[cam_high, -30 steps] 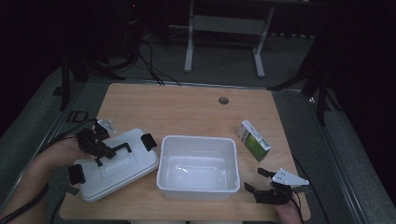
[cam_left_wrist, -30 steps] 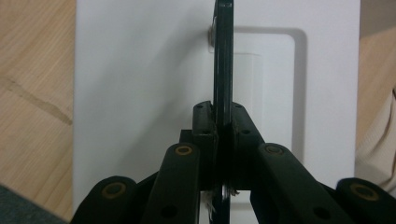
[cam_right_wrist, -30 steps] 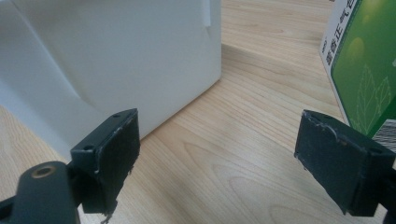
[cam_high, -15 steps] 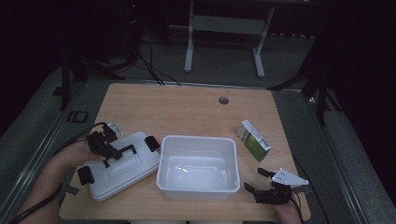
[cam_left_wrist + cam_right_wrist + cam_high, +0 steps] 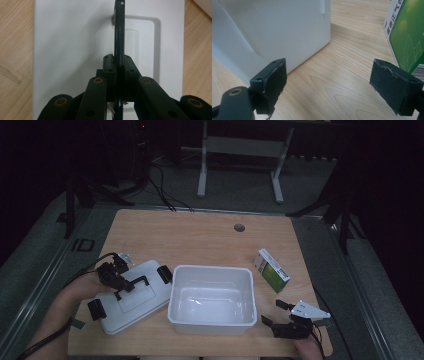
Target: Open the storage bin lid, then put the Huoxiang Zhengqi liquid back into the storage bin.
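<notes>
The left gripper (image 5: 119, 281) has its fingers (image 5: 110, 65) pinched hard on the thin black handle (image 5: 119, 37) of the white lid (image 5: 131, 296), as the left gripper view makes plain: the handle stands on edge between the 2 pads, running straight ahead from them, with the lid's flat top spreading out below and to both sides. In the high view the lid lies on the worktop (image 5: 200, 235) just beside the open white bin (image 5: 212, 299), its near corner almost against the bin's wall, and its black side latches (image 5: 164, 273) hang loose.

The right gripper (image 5: 285, 320) waits with its fingers (image 5: 270, 82) spread wide and nothing between them (only bare wood shows in the gap). Ahead and to 1 side of those fingers rises the bin's outer wall; to the other side stands the green-and-white carton (image 5: 270, 270), close but untouched.

As a judgement: the work looks to be at an early to middle stage. The lid is off the bin and gripped by its handle, so the opening part seems done or the closing part is about to begin. The bin is empty and the carton sits outside it on the worktop. What seems left is getting the carton into the bin with the free right gripper, then bringing the lid over the rim and seating it.
</notes>
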